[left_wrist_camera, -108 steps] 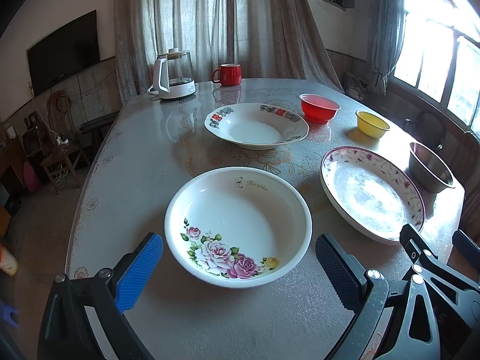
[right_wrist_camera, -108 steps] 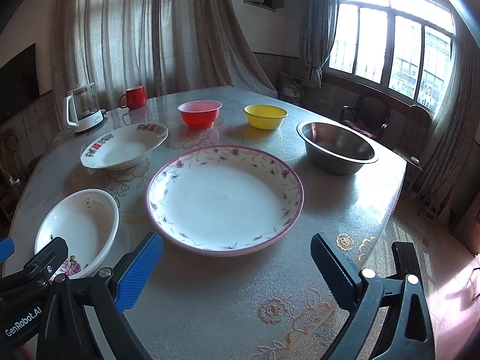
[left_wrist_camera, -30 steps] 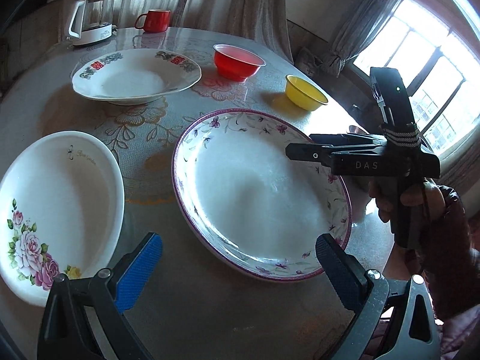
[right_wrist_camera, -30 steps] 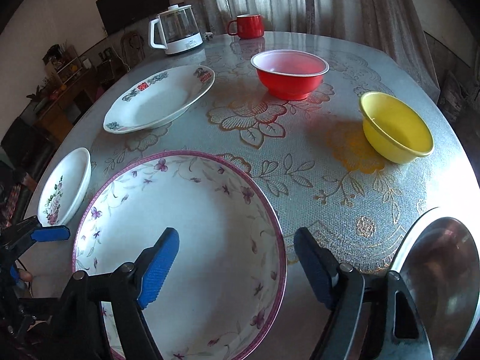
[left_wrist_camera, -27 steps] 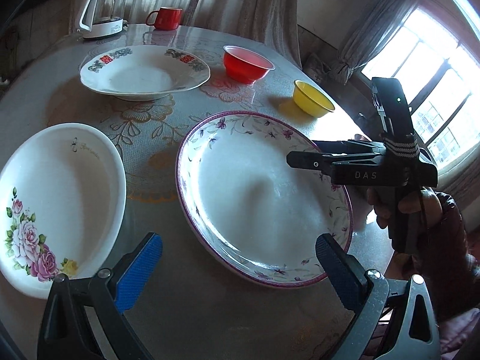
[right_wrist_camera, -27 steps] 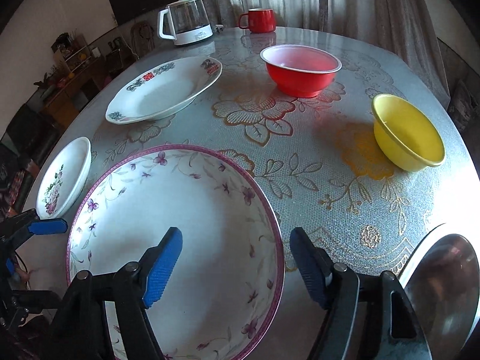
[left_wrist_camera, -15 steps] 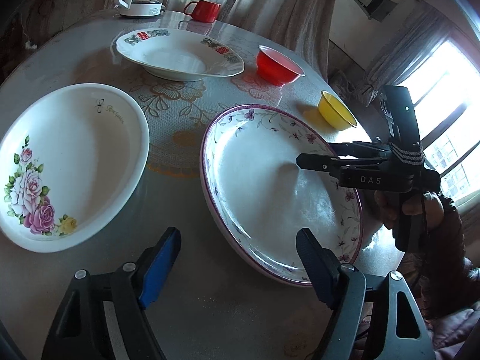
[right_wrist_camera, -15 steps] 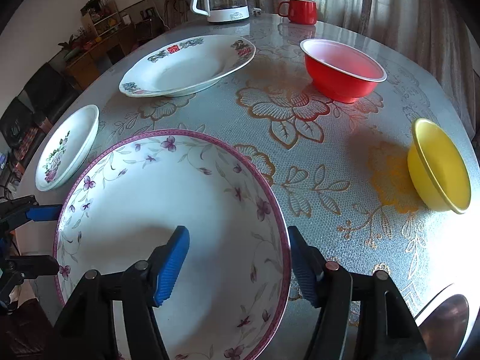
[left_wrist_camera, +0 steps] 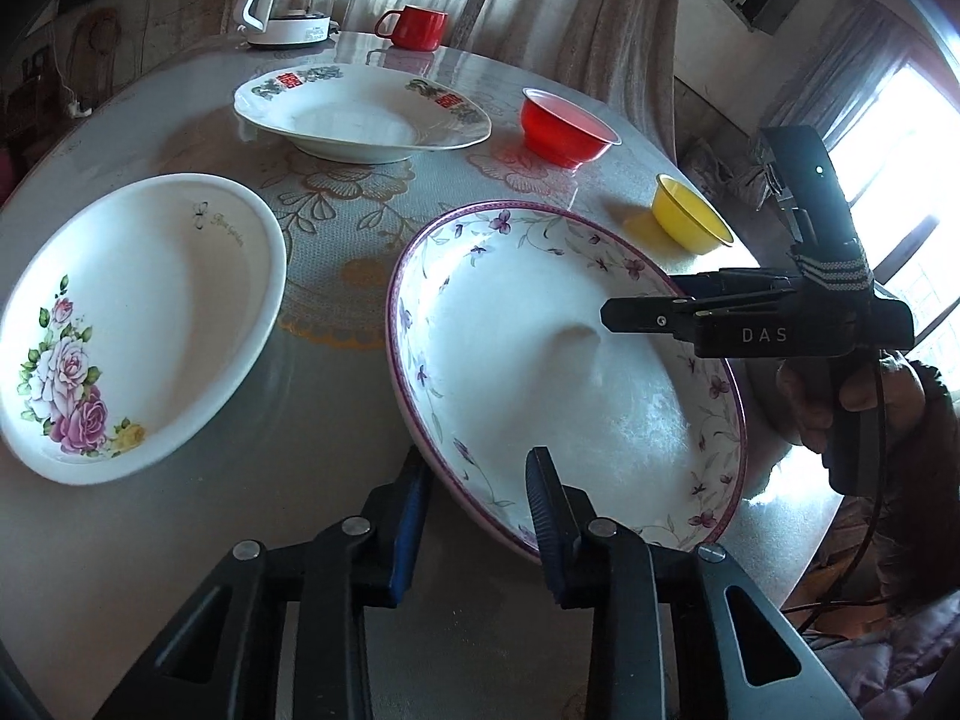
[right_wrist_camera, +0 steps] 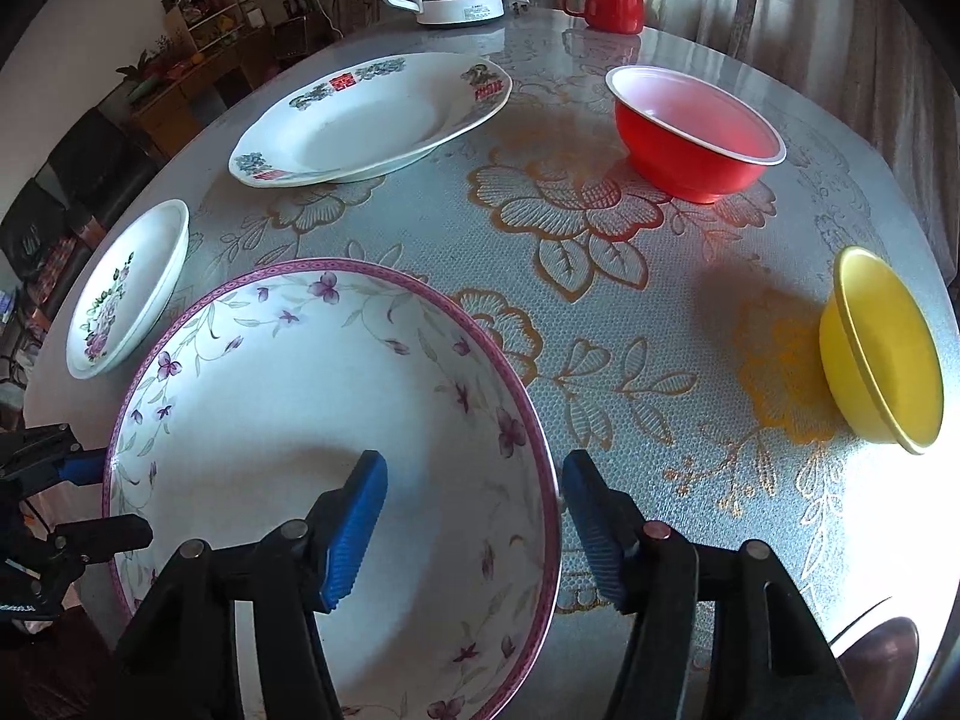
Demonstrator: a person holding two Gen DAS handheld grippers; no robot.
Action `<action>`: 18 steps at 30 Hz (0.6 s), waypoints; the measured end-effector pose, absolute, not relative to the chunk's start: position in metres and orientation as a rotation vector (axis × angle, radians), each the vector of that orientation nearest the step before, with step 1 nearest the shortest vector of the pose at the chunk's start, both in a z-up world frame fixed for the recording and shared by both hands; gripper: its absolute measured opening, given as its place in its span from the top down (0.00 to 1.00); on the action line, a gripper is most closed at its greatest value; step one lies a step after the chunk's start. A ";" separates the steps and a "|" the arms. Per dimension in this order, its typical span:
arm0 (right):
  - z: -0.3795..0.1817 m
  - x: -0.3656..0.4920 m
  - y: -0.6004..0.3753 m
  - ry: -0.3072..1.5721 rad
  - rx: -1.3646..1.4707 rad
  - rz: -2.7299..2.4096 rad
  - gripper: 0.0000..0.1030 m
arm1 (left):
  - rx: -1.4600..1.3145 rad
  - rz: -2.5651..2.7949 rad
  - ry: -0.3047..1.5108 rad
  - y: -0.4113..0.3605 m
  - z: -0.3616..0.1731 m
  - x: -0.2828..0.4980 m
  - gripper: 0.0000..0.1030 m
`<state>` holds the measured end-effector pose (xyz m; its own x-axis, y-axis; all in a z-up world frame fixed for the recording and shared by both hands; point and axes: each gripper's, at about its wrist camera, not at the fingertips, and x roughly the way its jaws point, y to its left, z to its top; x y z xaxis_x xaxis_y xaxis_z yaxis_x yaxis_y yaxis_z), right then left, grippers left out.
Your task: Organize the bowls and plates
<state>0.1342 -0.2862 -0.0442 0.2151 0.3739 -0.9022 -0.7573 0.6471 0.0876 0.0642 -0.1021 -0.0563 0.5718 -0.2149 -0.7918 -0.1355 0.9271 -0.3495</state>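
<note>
Between each tool's fingers sits the purple-rimmed plate's [left_wrist_camera: 558,360] rim: left tool [left_wrist_camera: 477,483] just closing without clamping, right tool [right_wrist_camera: 474,501] unclenched, likely readying a two-handed lift.

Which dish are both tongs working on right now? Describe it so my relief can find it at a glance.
Start at the round table with the gold flower cover. On its near edge lies the big plate, with the left tongs and right tongs straddling opposite rims. Its purple rim band and small violet flowers set it apart from the rose dish beside it.
</note>
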 end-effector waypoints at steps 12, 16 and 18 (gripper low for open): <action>-0.042 0.125 -0.284 1.136 -0.318 0.881 0.41 | -0.382 0.015 0.970 -0.090 -0.054 0.048 0.76; -0.042 0.117 -0.285 1.118 -0.307 0.880 0.42 | -0.374 0.051 0.956 -0.091 -0.055 0.050 0.77; -0.043 0.111 -0.287 1.086 -0.337 0.868 0.43 | -0.364 0.075 0.954 -0.090 -0.055 0.054 0.77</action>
<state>0.1110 -0.2866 -0.0431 0.1876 0.4470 -0.8746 -0.7548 0.6354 0.1629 0.0536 -0.0900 -0.0549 0.5810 -0.0968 -0.8081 -0.2213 0.9367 -0.2714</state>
